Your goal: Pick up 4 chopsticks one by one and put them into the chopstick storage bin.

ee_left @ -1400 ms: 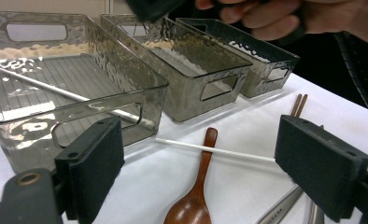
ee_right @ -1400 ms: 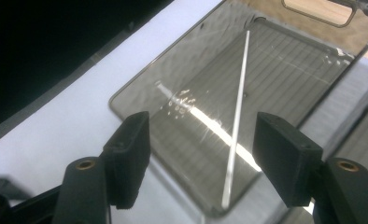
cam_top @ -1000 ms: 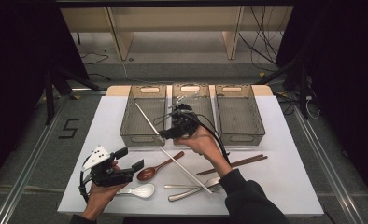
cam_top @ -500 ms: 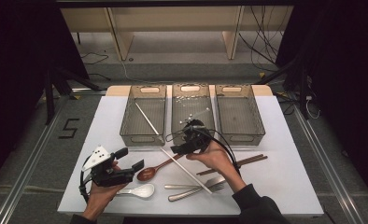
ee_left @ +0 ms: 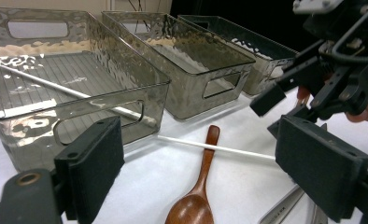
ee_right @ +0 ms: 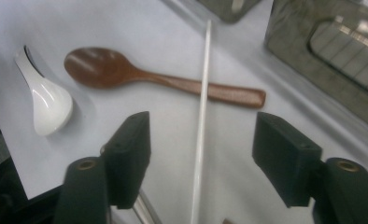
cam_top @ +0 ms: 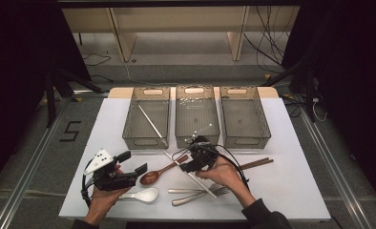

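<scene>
- Between the right gripper's (ee_right: 198, 154) jaws lies the white chopstick (ee_right: 201, 107) flat on the table; the jaws have just been closing, but the pads stand clear of it.
- Just beyond, the chopstick crosses over the wooden spoon's (ee_right: 126, 70) handle.
- Further off sits the white spoon (ee_right: 46, 100).
- By the table's (cam_top: 296, 191) near-left corner, the left gripper (cam_top: 131, 167) hangs open, holding nothing.
</scene>
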The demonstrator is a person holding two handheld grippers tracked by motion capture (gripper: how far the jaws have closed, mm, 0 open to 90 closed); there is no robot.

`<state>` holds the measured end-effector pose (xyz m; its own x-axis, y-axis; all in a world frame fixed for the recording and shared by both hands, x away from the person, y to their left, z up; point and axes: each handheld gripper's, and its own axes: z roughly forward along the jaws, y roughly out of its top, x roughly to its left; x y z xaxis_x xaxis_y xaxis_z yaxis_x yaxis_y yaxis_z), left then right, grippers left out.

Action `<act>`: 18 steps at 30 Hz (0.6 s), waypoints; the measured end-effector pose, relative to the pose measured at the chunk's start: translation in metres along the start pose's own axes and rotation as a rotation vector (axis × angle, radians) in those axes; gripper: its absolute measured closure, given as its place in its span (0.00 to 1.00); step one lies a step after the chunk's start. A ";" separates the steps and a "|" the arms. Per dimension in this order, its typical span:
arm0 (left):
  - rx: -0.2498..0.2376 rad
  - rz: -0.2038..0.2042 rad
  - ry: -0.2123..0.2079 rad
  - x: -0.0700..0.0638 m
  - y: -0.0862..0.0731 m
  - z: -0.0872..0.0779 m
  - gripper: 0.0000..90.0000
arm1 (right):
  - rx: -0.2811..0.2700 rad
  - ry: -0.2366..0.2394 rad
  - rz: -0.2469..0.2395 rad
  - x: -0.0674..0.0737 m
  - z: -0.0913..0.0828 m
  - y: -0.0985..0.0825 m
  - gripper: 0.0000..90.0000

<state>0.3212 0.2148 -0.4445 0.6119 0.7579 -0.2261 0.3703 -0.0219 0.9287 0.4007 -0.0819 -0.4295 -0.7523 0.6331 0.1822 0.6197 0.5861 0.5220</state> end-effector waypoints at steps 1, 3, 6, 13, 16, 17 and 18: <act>0.000 0.000 0.000 0.000 0.000 0.000 0.16 | 0.010 0.006 0.005 0.000 0.001 -0.002 0.47; 0.002 0.002 0.000 0.000 0.000 0.000 0.16 | 0.031 0.003 0.004 -0.001 0.004 -0.006 0.50; 0.000 0.004 -0.001 0.000 0.000 0.000 0.16 | 0.064 -0.008 -0.008 0.000 0.008 -0.010 0.54; -0.002 0.006 -0.003 -0.001 0.000 0.000 0.16 | 0.116 -0.013 -0.018 0.001 0.015 -0.020 0.64; 0.002 0.010 -0.005 -0.001 0.000 0.000 0.16 | 0.124 -0.013 -0.019 0.001 0.016 -0.022 0.68; 0.002 0.010 -0.005 -0.001 0.000 0.000 0.16 | 0.126 -0.013 -0.019 0.001 0.016 -0.022 0.69; 0.002 0.010 -0.005 -0.001 0.000 0.000 0.16 | 0.133 -0.011 -0.020 0.001 0.017 -0.022 0.70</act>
<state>0.3207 0.2146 -0.4440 0.6192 0.7543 -0.2180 0.3650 -0.0307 0.9305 0.3897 -0.0861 -0.4548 -0.7628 0.6257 0.1634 0.6293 0.6602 0.4100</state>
